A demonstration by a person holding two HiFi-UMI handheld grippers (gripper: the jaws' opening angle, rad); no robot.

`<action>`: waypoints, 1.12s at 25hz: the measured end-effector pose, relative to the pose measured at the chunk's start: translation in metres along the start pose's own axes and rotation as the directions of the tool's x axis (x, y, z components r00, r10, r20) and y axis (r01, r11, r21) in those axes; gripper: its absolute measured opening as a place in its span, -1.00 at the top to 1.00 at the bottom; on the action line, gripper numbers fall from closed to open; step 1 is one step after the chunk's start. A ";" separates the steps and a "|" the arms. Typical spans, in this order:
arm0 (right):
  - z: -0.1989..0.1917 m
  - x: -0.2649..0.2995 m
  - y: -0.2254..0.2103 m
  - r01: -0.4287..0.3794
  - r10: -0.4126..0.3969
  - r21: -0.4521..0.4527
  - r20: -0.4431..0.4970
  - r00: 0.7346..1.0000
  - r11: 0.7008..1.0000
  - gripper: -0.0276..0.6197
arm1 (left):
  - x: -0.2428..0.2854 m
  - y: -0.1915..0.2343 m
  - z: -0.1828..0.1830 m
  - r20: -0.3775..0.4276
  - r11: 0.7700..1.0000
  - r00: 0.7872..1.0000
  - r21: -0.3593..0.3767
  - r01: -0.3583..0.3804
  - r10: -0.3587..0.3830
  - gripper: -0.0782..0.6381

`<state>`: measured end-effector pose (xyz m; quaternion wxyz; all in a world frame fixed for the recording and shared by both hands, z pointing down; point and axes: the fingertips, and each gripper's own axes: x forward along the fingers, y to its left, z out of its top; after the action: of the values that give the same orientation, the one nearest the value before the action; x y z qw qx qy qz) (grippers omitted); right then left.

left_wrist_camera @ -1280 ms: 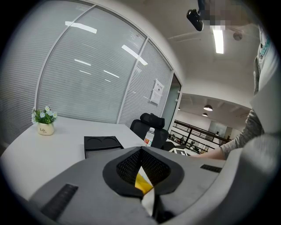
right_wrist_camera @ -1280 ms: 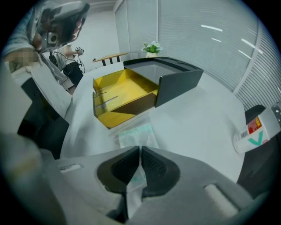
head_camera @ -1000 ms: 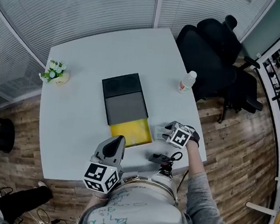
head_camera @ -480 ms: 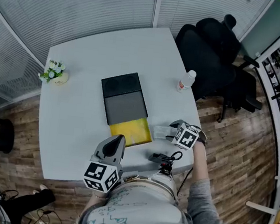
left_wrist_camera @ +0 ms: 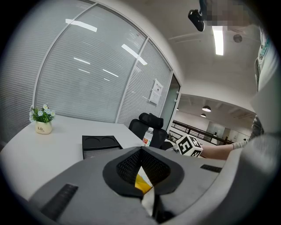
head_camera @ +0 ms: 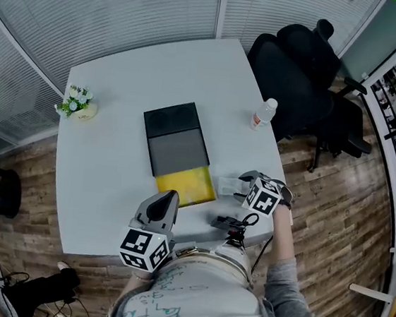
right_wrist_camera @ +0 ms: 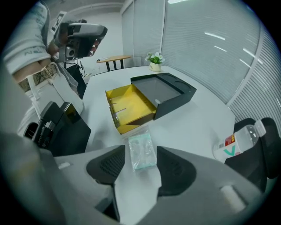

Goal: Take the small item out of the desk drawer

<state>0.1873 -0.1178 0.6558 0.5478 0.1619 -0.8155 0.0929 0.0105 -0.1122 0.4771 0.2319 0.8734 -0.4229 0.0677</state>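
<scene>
White bench (head_camera: 103,179) with rounded corners fills the middle of a room walled in slatted glass, with wood flooring around it. Near the bench's centre sits a black drawer unit (head_camera: 176,134), and its yellow drawer (head_camera: 184,186) is pulled out toward the person; in the right gripper view the drawer (right_wrist_camera: 129,105) looks empty apart from its low dividers.

A small clear packet (head_camera: 227,186) lies flat on the bench just beside the open drawer, outside it. The right gripper (head_camera: 246,181) hangs above it, pointing steeply down. Its jaws have just been opening and stand spread wide; the packet (right_wrist_camera: 142,150) shows between them, but the pads do not touch it.

The left gripper (head_camera: 164,201) sits at the bench's near edge, pointing across the bench top toward the drawer. In its own view the left gripper (left_wrist_camera: 142,176) has its jaws pressed together, leaving only a thin sliver of yellow visible, with nothing held.

A water bottle (head_camera: 264,115) stands near the bench's right edge, close to a black office chair (head_camera: 301,66). A small pot of flowers (head_camera: 78,102) stands at the far left corner.
</scene>
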 end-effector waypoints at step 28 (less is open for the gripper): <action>0.099 -0.042 0.065 0.048 0.008 -0.305 0.181 0.983 0.951 0.91 | 0.001 -0.003 -0.006 -0.028 1.000 0.999 -0.001 0.016 -0.016 0.79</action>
<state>0.0921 -0.0828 0.5812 0.4913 0.0906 -0.8645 -0.0559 0.0141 -0.1090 0.4816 0.2385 0.8757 -0.4125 0.0780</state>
